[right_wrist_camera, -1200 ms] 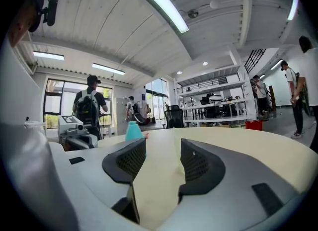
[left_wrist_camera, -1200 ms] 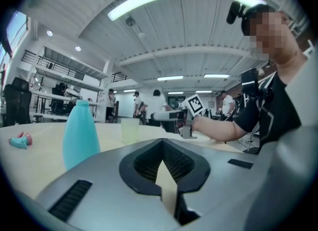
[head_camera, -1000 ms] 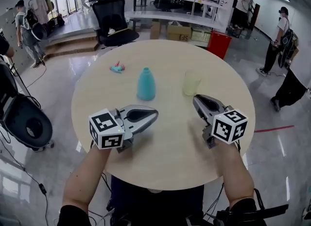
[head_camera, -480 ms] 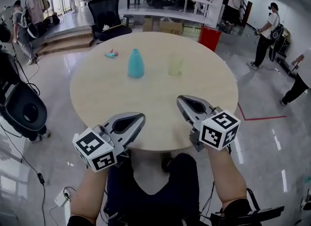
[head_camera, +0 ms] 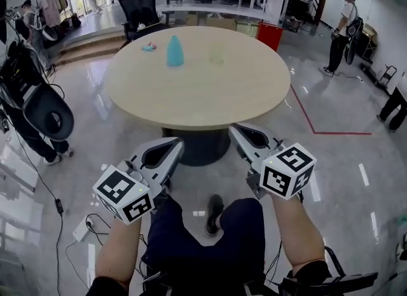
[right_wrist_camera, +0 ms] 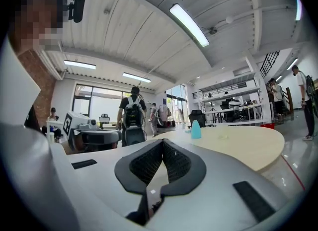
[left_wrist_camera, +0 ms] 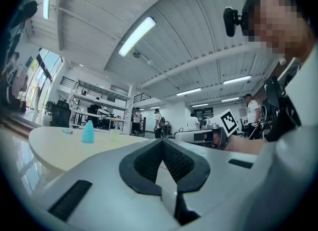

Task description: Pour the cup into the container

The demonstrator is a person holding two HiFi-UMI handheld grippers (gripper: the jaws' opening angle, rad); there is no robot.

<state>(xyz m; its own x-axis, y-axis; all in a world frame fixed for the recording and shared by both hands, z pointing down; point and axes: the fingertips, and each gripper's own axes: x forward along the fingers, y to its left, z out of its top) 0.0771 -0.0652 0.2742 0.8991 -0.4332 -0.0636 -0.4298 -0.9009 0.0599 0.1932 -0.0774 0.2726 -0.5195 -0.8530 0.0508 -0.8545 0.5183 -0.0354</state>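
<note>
A teal cone-shaped container (head_camera: 175, 51) and a pale translucent cup (head_camera: 217, 53) stand side by side near the far edge of the round wooden table (head_camera: 197, 97). Both grippers hover well short of the table, above the person's lap and the floor. My left gripper (head_camera: 173, 146) is shut and holds nothing; my right gripper (head_camera: 236, 132) is shut and empty too. In the left gripper view the shut tips (left_wrist_camera: 163, 141) point past the container (left_wrist_camera: 88, 131). The right gripper view has the closed jaw tips (right_wrist_camera: 163, 143) below the distant container (right_wrist_camera: 196, 130).
A small pink and teal object (head_camera: 148, 47) lies on the table left of the container. A black office chair (head_camera: 138, 8) and a red bin (head_camera: 270, 35) stand behind the table. People (head_camera: 343, 30) stand at the right. A black rig (head_camera: 48, 113) stands at the left, and red floor tape (head_camera: 305, 113) runs on the right.
The person has backed away from the table; both grippers came off its top and now hang over the lap. The table, container and cup look much farther off.
</note>
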